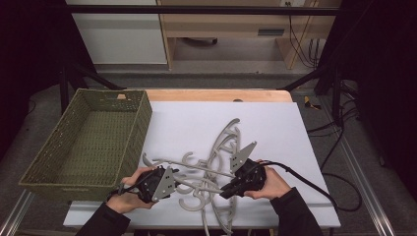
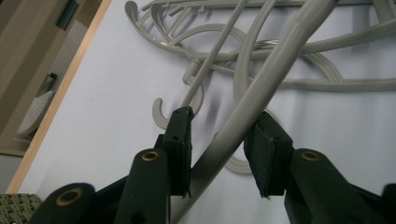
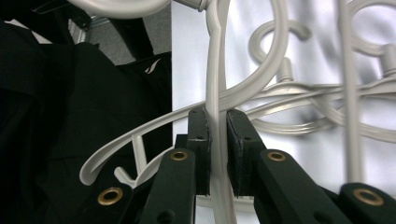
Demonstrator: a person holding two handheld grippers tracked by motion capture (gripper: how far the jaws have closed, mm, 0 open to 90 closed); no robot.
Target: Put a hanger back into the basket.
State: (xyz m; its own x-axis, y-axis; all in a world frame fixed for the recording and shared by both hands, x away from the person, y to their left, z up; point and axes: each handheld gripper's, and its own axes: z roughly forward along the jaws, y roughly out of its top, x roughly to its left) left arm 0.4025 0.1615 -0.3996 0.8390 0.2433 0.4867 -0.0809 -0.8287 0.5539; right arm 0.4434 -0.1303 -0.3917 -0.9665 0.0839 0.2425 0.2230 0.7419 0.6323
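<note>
A green basket sits empty at the tabletop's left edge; a tangle of grey hangers lies by the near edge, right of it. The step in hand looks like freeing one hanger from the pile, probably for the basket. The left gripper is spread, a hanger bar running between its jaws, touching the left pad at most. The right gripper pinches a thin hanger arm. Next, the left must close, then both lift together.
</note>
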